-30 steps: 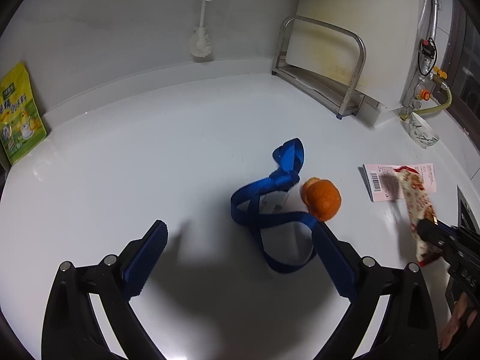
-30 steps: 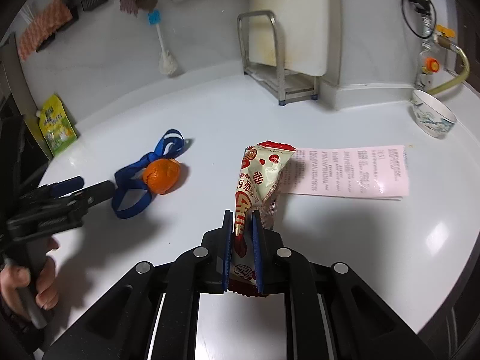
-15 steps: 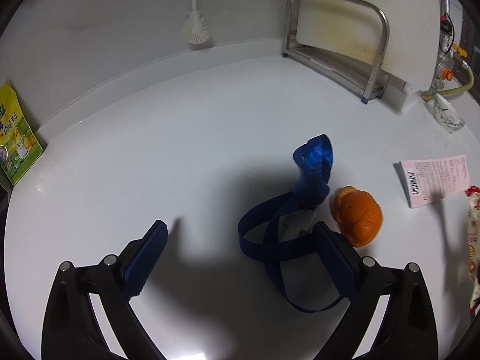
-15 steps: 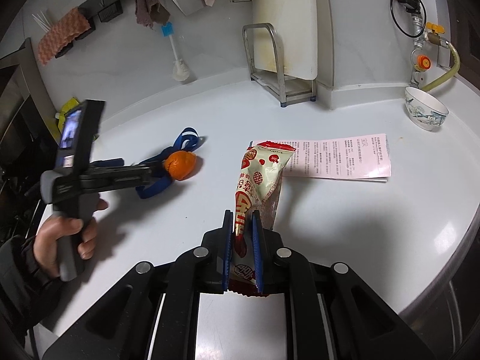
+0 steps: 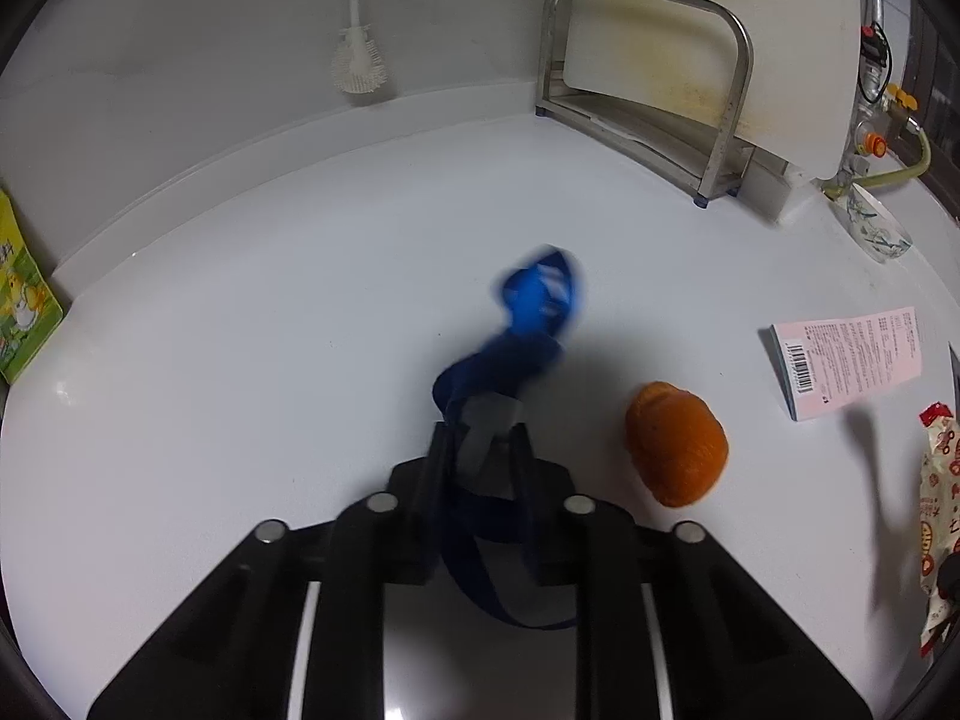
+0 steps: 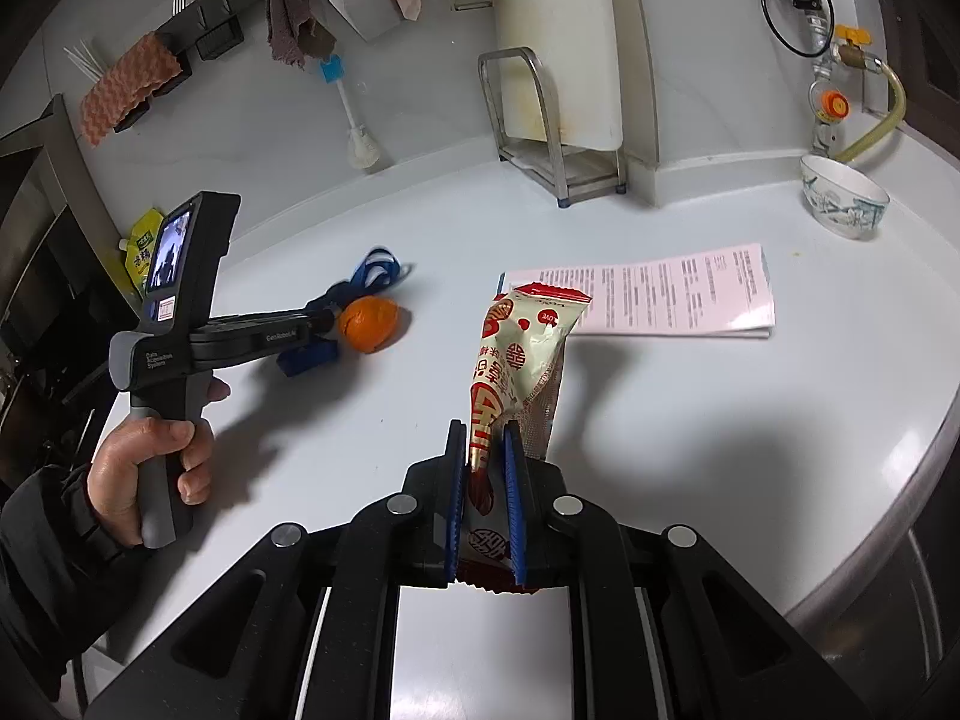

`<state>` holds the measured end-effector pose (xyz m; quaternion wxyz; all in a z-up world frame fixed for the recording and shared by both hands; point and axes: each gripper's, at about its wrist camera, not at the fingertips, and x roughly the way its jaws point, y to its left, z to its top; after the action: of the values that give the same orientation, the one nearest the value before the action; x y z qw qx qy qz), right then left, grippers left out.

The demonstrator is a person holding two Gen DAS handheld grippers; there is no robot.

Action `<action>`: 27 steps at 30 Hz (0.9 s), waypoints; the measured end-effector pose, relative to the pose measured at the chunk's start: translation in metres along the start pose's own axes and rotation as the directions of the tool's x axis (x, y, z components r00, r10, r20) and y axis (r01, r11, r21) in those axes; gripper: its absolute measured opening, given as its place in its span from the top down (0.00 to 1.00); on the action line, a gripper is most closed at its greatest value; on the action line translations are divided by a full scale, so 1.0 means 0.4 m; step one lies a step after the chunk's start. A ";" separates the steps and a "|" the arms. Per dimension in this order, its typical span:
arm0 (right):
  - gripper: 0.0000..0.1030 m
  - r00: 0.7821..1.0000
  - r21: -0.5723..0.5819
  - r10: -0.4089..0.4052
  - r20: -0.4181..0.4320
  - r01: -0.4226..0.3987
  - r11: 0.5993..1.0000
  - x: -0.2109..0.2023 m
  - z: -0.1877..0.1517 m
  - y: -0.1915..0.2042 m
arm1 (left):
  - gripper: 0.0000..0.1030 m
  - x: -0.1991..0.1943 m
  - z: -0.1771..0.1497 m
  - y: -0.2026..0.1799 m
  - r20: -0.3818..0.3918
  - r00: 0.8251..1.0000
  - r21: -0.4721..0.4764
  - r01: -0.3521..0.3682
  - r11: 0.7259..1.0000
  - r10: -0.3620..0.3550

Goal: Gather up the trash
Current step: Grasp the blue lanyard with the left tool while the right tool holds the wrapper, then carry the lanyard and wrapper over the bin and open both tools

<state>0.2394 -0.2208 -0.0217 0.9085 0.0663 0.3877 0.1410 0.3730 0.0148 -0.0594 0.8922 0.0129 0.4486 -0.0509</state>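
My left gripper [image 5: 480, 444] is shut on a blue strap [image 5: 528, 324], which bunches up in front of the jaws and trails back under them; it also shows in the right wrist view [image 6: 375, 267]. An orange peel [image 5: 675, 450] lies on the white counter just right of the strap, also in the right wrist view [image 6: 367, 324]. My right gripper [image 6: 485, 450] is shut on a red and cream snack wrapper [image 6: 522, 348] and holds it upright above the counter. A pink printed sheet [image 6: 654, 294] lies flat behind the wrapper, and shows in the left wrist view [image 5: 846, 363].
A steel rack [image 5: 654, 90] holding a white board stands at the back wall. A brush [image 5: 357, 60] hangs on the wall. A patterned bowl [image 6: 843, 204] sits at the back right near a gas valve. A yellow-green pouch [image 5: 21, 300] leans at the far left.
My left gripper has closed on the blue strap and the strap has bunched up and shifted. My right gripper has lifted higher with the wrapper.
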 end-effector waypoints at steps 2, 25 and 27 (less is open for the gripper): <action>0.88 1.000 0.009 0.004 0.001 -0.004 1.000 -0.008 -0.011 0.001 | 0.90 -0.015 -0.014 0.011 0.000 1.000 -0.027 0.010 1.000 -0.010; 0.88 0.996 0.135 -0.002 0.092 -0.010 0.991 -0.282 -0.337 0.149 | 0.90 -0.479 -0.382 -0.024 0.178 0.981 -0.023 0.085 0.996 -0.080; 0.88 0.995 0.147 -0.001 0.097 -0.013 0.989 -0.308 -0.373 0.155 | 0.90 -0.511 -0.414 -0.037 0.187 0.979 -0.013 0.091 0.996 -0.087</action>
<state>0.0375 -0.1982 -0.0260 0.9184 0.1411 0.3524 0.1115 0.1179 0.0277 0.0059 0.9271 -0.0215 0.3639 -0.0868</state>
